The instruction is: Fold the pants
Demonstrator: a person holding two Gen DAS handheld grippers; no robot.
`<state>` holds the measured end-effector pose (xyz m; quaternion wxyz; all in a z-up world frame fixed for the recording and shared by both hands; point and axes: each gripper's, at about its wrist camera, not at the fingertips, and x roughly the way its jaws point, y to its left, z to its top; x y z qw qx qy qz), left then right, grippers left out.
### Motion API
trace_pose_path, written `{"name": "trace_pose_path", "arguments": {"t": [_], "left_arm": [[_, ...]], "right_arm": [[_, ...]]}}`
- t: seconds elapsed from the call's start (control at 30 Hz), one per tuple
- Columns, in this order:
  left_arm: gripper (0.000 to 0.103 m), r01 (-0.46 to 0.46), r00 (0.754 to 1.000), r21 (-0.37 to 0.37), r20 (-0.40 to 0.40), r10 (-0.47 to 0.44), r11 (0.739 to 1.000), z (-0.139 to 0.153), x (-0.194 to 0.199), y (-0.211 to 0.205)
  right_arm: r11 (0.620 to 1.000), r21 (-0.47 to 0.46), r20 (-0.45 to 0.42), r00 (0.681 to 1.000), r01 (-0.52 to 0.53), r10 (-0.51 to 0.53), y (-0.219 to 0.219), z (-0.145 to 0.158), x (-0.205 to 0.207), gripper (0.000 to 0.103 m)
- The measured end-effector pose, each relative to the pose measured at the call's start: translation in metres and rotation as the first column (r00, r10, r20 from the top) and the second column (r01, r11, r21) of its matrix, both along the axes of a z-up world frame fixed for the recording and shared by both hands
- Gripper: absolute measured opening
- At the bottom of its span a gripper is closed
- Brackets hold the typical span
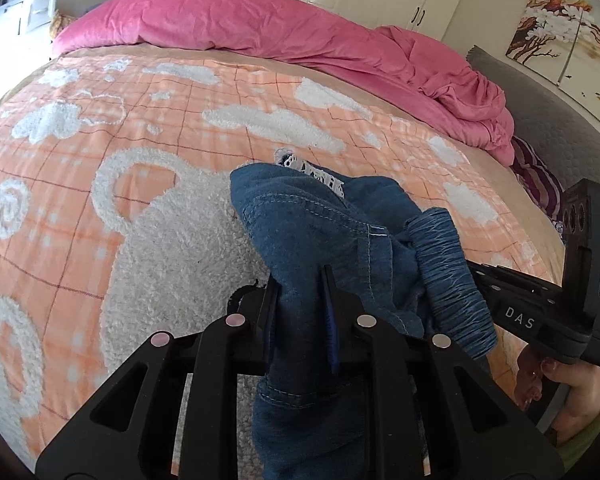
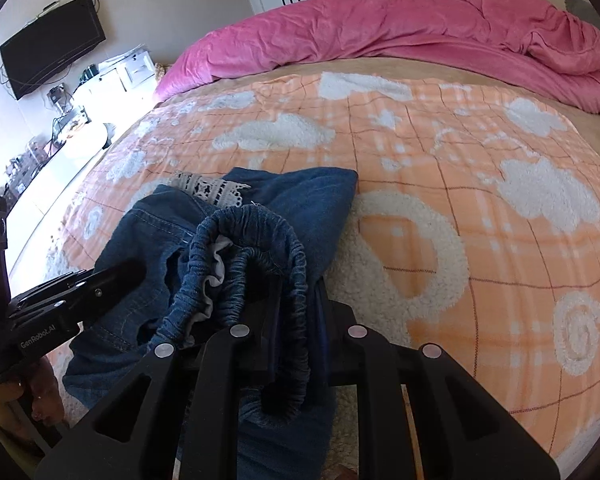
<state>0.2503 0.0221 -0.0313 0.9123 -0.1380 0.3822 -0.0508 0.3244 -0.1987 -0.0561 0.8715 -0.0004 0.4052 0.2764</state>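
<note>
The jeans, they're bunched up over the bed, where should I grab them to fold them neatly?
Take the jeans by the gathered elastic waistband, one gripper at each end, coming from above. It is the thickest, firmest edge, and hanging from it the legs should drop straight. The right gripper already pinches it.

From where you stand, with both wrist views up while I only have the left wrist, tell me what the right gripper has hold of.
Observer: The right gripper is shut on the elastic waistband of the denim pants.
Operator: Describe the inside of that waistband.
Observer: A pale grey lining shows inside the gathered elastic.
Operator: Say what is off to the left of the bed.
Observer: A dark television hangs on the wall above a cluttered white counter.
</note>
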Motion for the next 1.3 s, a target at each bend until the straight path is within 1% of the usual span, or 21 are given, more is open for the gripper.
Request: {"name": "trace_pose_path", "arguments": {"t": [0.1, 0.17, 0.23, 0.43, 0.47, 0.53, 0.67, 0.73, 0.77, 0.8, 0.83, 1.1, 1.13, 1.3], "left_arm": [[0.016, -0.004, 1.0, -0.002, -0.009, 0.004, 1.0, -0.004, -0.001, 0.002], [0.018, -0.001, 1.0, -0.001, -0.013, 0.001, 1.0, -0.005, -0.002, 0.003], [0.019, 0.001, 1.0, 0.003, -0.015, -0.001, 1.0, -0.006, -0.002, 0.004], [0.022, 0.0, 1.0, 0.008, -0.02, 0.001, 1.0, -0.007, -0.005, 0.004], [0.024, -0.001, 1.0, 0.01, -0.021, 0.001, 1.0, -0.007, -0.005, 0.005], [0.027, -0.004, 1.0, 0.012, -0.024, 0.005, 1.0, -0.007, -0.006, 0.006], [0.03, -0.005, 1.0, 0.014, -0.026, 0.005, 1.0, -0.007, -0.008, 0.007], [0.031, -0.005, 1.0, 0.023, -0.025, 0.006, 1.0, -0.007, -0.01, 0.007], [0.033, -0.007, 1.0, 0.028, -0.024, 0.008, 1.0, -0.006, -0.011, 0.008], [0.035, -0.009, 1.0, 0.032, -0.024, 0.009, 0.999, -0.005, -0.013, 0.008], [0.035, -0.008, 1.0, 0.035, -0.023, 0.009, 0.999, -0.005, -0.014, 0.008], [0.039, -0.011, 1.0, 0.042, -0.015, 0.012, 0.999, 0.001, -0.025, 0.01], [0.039, -0.012, 1.0, 0.041, -0.012, 0.013, 0.999, 0.003, -0.027, 0.01], [0.045, -0.021, 1.0, 0.047, 0.008, 0.021, 0.999, 0.01, -0.037, 0.012]], "right_arm": [[1.0, -0.009, -0.012, 1.0, 0.011, -0.011, -0.005, -0.006, 0.0, 0.014], [1.0, -0.005, -0.024, 0.999, 0.02, -0.021, -0.009, -0.01, 0.0, 0.017], [0.999, -0.005, -0.033, 0.999, 0.042, -0.042, -0.014, -0.011, 0.002, 0.028], [0.998, -0.022, -0.011, 0.999, 0.051, -0.051, -0.019, -0.01, -0.003, 0.035], [0.998, -0.032, -0.003, 0.999, 0.054, -0.054, -0.019, -0.01, -0.004, 0.037], [0.997, -0.051, 0.012, 0.998, 0.066, -0.065, -0.02, -0.008, -0.005, 0.045], [0.996, -0.047, 0.012, 0.997, 0.075, -0.074, -0.025, -0.008, -0.007, 0.049], [0.995, -0.05, 0.018, 0.997, 0.082, -0.082, -0.027, -0.007, -0.008, 0.052], [0.995, -0.051, 0.021, 0.996, 0.085, -0.084, -0.027, -0.006, -0.009, 0.053], [0.995, -0.053, 0.025, 0.996, 0.087, -0.086, -0.028, -0.006, -0.01, 0.054], [0.994, -0.054, 0.027, 0.996, 0.092, -0.09, -0.028, -0.005, -0.01, 0.058], [0.992, -0.03, 0.041, 0.992, 0.121, -0.119, -0.035, 0.002, -0.015, 0.064], [0.992, -0.029, 0.043, 0.992, 0.123, -0.122, -0.036, 0.003, -0.017, 0.067], [0.991, -0.015, 0.064, 0.99, 0.131, -0.13, -0.039, 0.01, -0.023, 0.071]]}}
